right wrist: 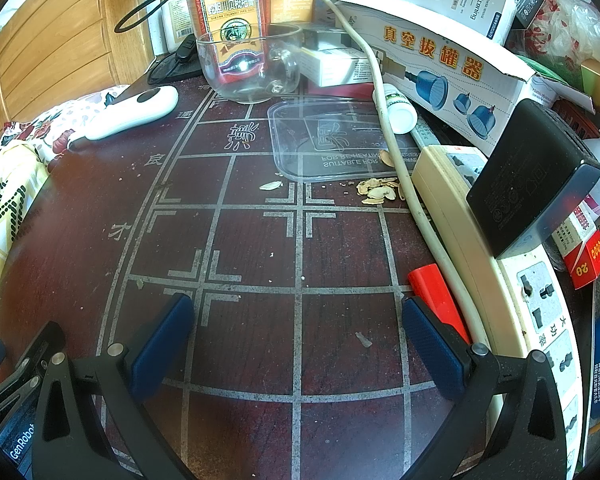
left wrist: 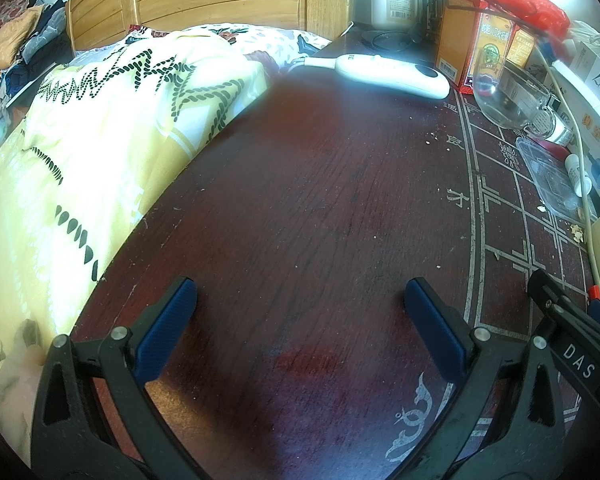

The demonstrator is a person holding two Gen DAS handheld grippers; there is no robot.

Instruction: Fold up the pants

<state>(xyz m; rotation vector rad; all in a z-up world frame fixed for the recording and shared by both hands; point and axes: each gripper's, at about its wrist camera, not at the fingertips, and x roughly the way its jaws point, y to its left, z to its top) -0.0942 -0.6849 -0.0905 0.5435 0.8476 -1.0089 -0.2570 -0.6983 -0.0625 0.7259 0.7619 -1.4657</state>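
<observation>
No pants show in either view, so with the left claw (left wrist: 300, 300) and right claw (right wrist: 298, 316) both spread empty over the tabletop (left wrist: 300, 184), first find the garment, perhaps on the bed (left wrist: 80, 152).

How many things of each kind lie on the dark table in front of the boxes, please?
Glass cup: 1
Clear plastic lid: 1
White handheld device: 1
White pill bottle: 1
Power strip: 1
Total: 5
</observation>
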